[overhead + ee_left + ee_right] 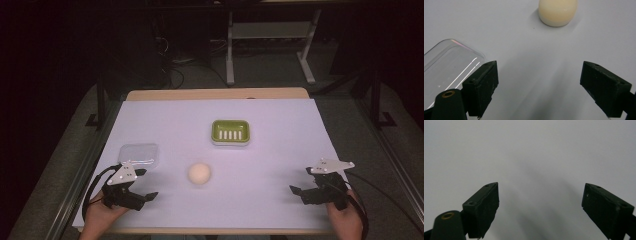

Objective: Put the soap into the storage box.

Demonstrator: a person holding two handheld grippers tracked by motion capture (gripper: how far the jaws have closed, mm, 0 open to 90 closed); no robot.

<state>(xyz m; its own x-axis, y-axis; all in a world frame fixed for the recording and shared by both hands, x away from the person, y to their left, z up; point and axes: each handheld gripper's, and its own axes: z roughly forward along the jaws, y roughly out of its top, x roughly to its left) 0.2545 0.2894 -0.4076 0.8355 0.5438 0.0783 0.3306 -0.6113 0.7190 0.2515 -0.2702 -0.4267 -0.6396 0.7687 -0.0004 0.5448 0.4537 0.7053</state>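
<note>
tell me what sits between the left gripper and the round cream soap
Nothing: bare white table cover runs from the open left gripper to the soap in the left gripper view. The clear lid lies off to one side.

One green dish [230, 132] mid-table. One clear lid [139, 154] near the table's left edge. One cream ball [199, 173] toward the front edge. Two grippers, left [145, 185] and right [300, 181], at the front corners.

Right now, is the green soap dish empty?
Empty: the green soap dish holds nothing, and the soap lies apart on the table.
</note>
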